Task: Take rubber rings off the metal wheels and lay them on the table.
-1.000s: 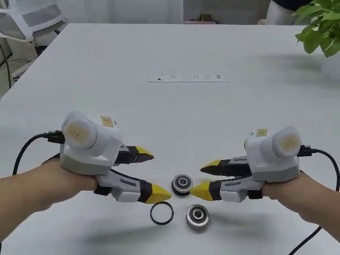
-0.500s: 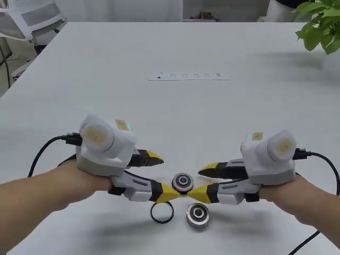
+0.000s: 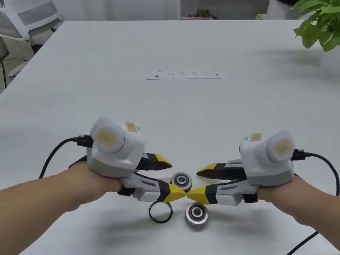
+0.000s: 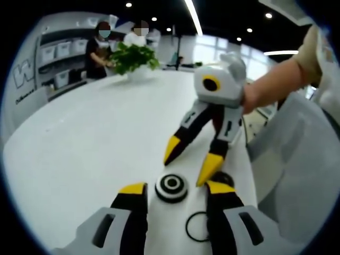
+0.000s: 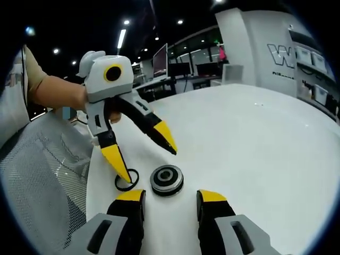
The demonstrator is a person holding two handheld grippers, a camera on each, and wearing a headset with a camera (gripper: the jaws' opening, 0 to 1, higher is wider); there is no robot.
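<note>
The loose rubber ring (image 4: pixel 187 228) lies partly hidden behind the left tool (image 4: pixel 176 189).

A: Where does the first wheel (image 3: pixel 181 180) lie?
B: On the table (image 3: pixel 223 122), between the tips of the left gripper (image 3: pixel 173 179) and the right gripper (image 3: pixel 195 183), which face each other.
A: And before it?
B: A loose ring (image 3: pixel 160 211) on the left, and a second wheel (image 3: pixel 196 213) just beside it on the right.
A: Behind?
B: A socket strip (image 3: pixel 182 74) well apart, and a plant (image 3: pixel 319 21) at the far right.
</note>
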